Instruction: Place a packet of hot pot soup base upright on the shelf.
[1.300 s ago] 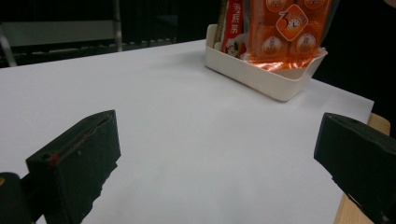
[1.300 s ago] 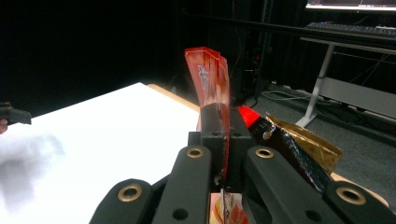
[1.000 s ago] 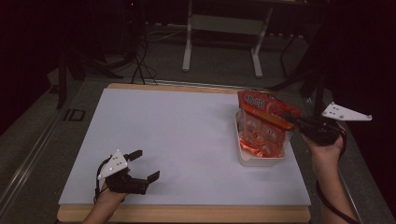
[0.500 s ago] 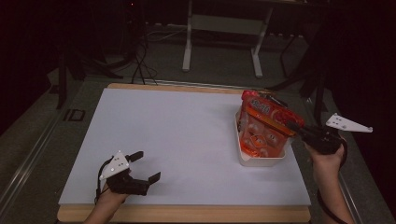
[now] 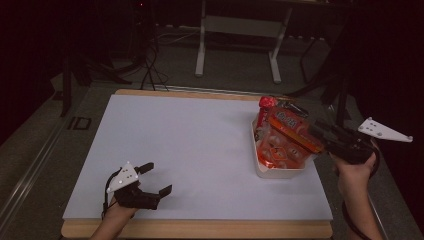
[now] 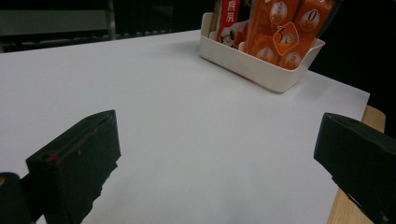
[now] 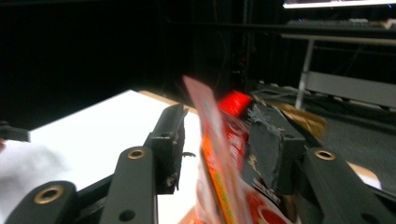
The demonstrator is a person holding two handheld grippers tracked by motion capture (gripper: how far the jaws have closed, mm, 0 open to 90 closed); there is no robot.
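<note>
We find the orange snack packet [image 5: 289,131] standing tilted in the white bin [image 5: 280,171], which sits near the right edge of the desk [image 5: 190,145], about midway along it. A red packet [image 5: 266,104] stands at the bin's far end. The right gripper [image 5: 324,134] reaches in from beyond the right edge; its jaws have just been opening, and in the right gripper view the packet's edge [image 7: 210,140] stands between the half-parted pads without either pad visibly pressing on it. We cannot tell whether the right-hand pad touches the packet, as this view is blurred.

The left gripper [image 5: 152,179] rests near the desk's front left corner, jaws spread wide with bare desk between them. From there to the bin the white surface lies open, as does the whole far left corner. The bin leaves little margin to the right edge.

The packet's lower half is hidden by the bin wall, and the print on it is too small to read
</note>
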